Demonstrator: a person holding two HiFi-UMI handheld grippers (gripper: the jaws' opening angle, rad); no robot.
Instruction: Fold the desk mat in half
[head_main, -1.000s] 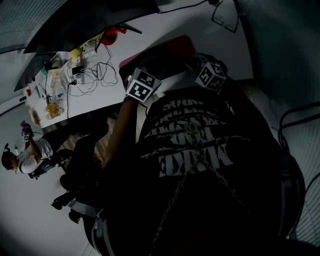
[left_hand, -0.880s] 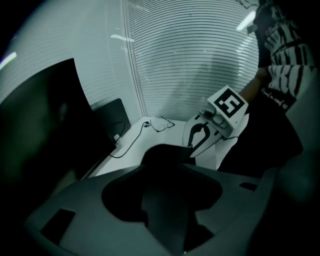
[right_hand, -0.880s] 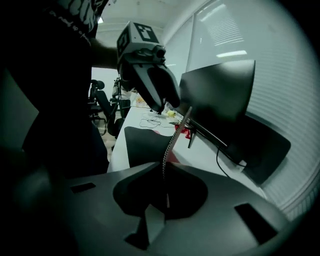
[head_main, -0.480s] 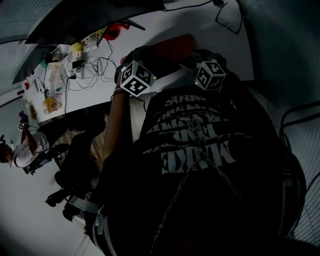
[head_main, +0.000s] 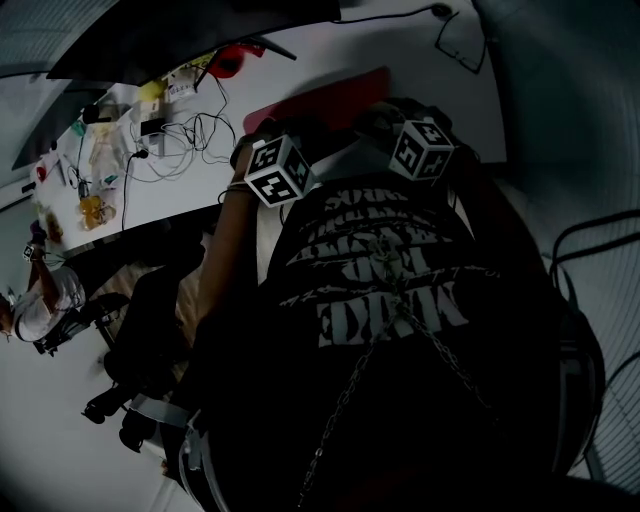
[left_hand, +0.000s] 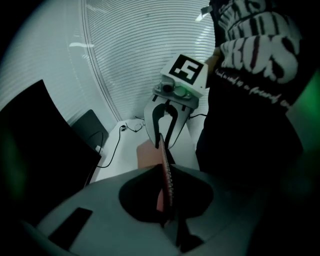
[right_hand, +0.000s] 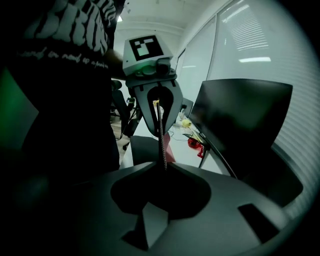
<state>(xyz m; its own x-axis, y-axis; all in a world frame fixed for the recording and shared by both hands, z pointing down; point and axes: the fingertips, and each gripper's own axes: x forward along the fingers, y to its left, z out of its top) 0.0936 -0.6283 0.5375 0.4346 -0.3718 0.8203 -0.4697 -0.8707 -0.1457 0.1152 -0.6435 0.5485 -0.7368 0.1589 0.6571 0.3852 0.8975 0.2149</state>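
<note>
The red desk mat (head_main: 322, 100) lies on the white desk (head_main: 300, 60), its near part hidden behind my two marker cubes. In the left gripper view the mat's edge (left_hand: 167, 180) stands edge-on between the pads of my left gripper (left_hand: 164, 169). Its jaws have just been closing and are shut on the mat. The edge runs on to my right gripper (left_hand: 162, 142). In the right gripper view the same edge (right_hand: 161, 142) leads from my right gripper (right_hand: 164, 167) to my left gripper (right_hand: 160, 131). The right jaws have just been opening slightly, still pinching the mat.
A black monitor (head_main: 180, 30) stands at the desk's back. Cables and small clutter (head_main: 150, 130) cover its left end, with a red object (head_main: 228, 62). A dark office chair (head_main: 150, 320) and another person (head_main: 40, 300) are at the left. My printed black shirt (head_main: 390, 300) fills the foreground.
The left gripper's cube has rolled and shifted a little. More of the red mat now shows behind the two cubes. The right cube has barely shifted in the view.
</note>
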